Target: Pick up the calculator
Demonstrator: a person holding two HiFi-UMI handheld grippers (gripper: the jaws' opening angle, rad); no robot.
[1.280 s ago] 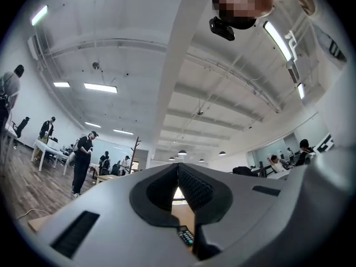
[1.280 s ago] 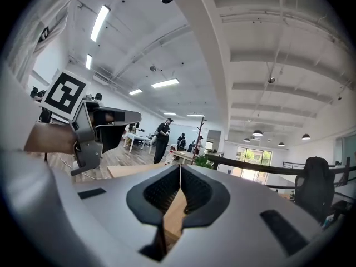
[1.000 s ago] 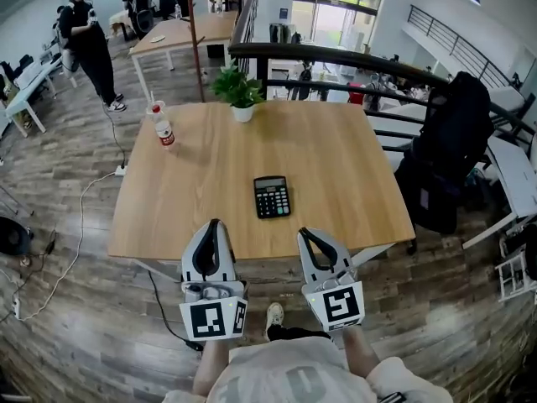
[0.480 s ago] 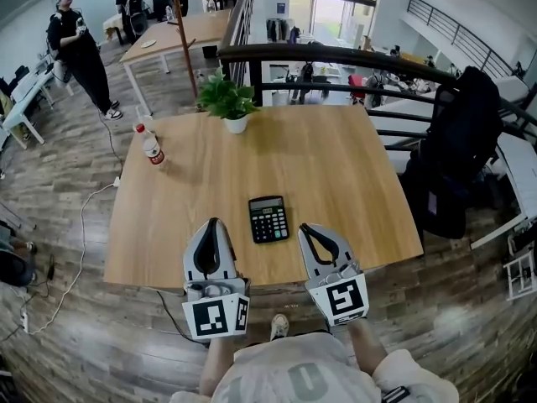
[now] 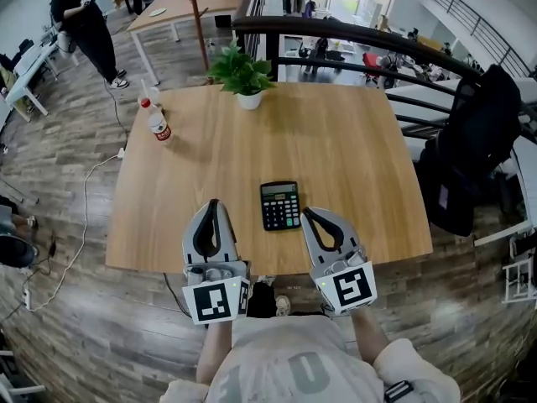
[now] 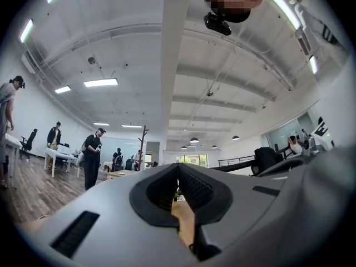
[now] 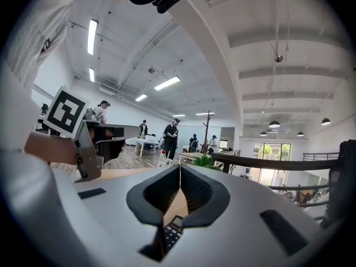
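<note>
A black calculator (image 5: 280, 205) lies flat near the front edge of the wooden table (image 5: 352, 149). My right gripper (image 5: 307, 214) hangs just right of it, jaws shut and empty, tip almost level with the calculator's lower right corner. Through that gripper's lower opening a corner of the calculator (image 7: 172, 232) shows. My left gripper (image 5: 212, 206) is over the table's front edge, well left of the calculator, its jaws shut with nothing between them. In the left gripper view its tips (image 6: 178, 168) meet and only table wood shows below.
A potted plant (image 5: 243, 75) stands at the table's far edge and a bottle with a red cap (image 5: 156, 121) at the far left. A dark railing (image 5: 352, 36) runs behind the table. A chair with a black coat (image 5: 470, 154) stands to the right. A person (image 5: 84, 23) stands far left.
Both grippers have moved forward over the table's front edge toward the calculator. The right tip now sits beside the calculator; both stay shut.
</note>
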